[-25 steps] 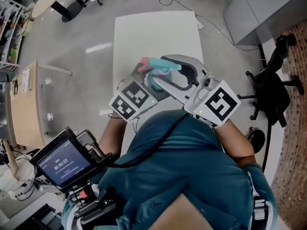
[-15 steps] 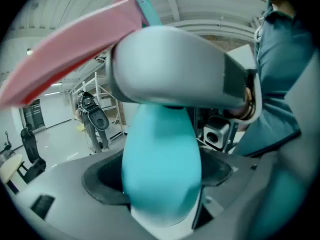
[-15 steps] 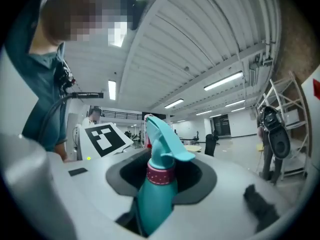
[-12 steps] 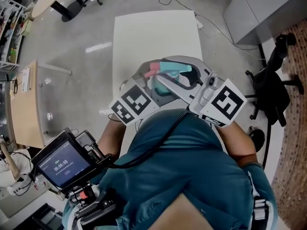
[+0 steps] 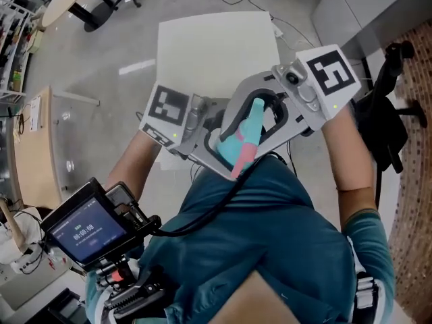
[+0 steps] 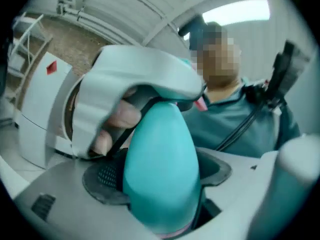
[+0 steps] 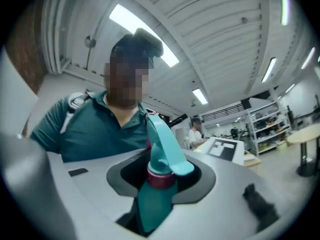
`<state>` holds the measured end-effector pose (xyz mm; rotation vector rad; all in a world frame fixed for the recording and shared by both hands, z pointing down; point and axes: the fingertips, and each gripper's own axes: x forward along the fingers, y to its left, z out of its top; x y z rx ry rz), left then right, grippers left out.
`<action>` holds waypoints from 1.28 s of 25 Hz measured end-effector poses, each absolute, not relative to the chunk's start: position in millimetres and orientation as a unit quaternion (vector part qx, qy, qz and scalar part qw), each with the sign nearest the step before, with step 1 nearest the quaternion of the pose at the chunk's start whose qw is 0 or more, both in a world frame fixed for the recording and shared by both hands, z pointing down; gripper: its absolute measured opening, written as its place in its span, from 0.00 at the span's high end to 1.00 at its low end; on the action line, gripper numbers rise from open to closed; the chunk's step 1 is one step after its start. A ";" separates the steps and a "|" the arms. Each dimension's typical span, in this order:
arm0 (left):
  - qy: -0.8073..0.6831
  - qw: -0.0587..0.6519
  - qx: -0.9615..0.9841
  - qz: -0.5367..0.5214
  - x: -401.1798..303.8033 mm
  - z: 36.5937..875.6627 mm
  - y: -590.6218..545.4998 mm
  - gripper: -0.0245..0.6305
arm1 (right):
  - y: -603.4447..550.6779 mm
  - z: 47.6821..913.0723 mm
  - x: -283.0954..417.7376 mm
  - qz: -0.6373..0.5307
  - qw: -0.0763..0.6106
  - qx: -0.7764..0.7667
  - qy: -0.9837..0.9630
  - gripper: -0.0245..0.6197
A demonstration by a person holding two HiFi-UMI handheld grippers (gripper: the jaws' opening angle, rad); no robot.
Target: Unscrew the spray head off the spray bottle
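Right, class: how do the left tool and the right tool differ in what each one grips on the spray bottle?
The left tool clamps the wide teal bottle body; the right tool sits at the narrow pink collar under the spray head. The left tool's jaws stand wide; the right tool's have just been closing on that collar. Both grip the same spray bottle in mid-air.
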<state>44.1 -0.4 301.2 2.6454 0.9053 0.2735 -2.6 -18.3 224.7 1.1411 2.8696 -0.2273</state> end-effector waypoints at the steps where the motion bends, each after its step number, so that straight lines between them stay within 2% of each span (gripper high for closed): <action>1: 0.345 0.200 0.915 0.061 41.5 290.7 -1.3 0.35 | -21.6 216.8 0.0 -0.082 0.049 0.389 0.916 0.76; 4: 0.292 0.267 0.918 -0.013 44.2 273.1 -21.4 0.35 | -51.8 200.2 0.6 -0.089 0.134 0.301 0.940 0.73; 6: 0.161 0.255 0.953 -0.002 46.0 283.8 -44.3 0.35 | -78.7 207.5 1.2 -0.055 0.145 0.138 0.978 0.66; 9: -0.068 0.169 0.981 0.072 39.2 310.1 -85.0 0.35 | -109.4 236.0 7.5 -0.037 0.094 -0.081 0.992 0.64; 12: -0.229 0.072 0.963 0.119 29.8 319.2 -120.4 0.35 | -116.6 249.5 4.2 -0.049 0.040 -0.197 0.978 0.64; 15: -0.319 -0.006 0.935 0.152 24.3 323.0 -143.3 0.35 | -123.7 249.6 2.6 -0.005 0.016 -0.296 0.955 0.64; 18: -0.343 -0.060 0.919 0.183 26.9 325.5 -147.3 0.35 | -135.5 249.5 2.2 0.025 0.004 -0.350 0.936 0.65; 21: -0.319 -0.053 0.928 0.184 30.6 329.6 -141.6 0.35 | -130.1 253.1 2.0 -0.003 0.007 -0.318 0.948 0.72; 23: -0.236 0.008 0.961 0.141 39.7 324.9 -120.3 0.35 | -116.8 246.7 -1.0 -0.009 0.019 -0.258 0.966 0.73; 26: -0.045 0.107 0.991 0.067 50.6 301.8 -69.8 0.35 | -84.7 227.7 -7.1 -0.046 0.046 -0.085 0.994 0.73; 28: 0.065 0.119 0.989 0.056 47.4 286.0 -39.7 0.35 | -58.8 214.6 -6.1 -0.068 0.061 0.052 0.994 0.73; 32: 0.273 0.164 0.945 0.075 29.4 272.7 7.7 0.35 | -20.5 203.1 -0.1 -0.052 0.043 0.270 0.960 0.73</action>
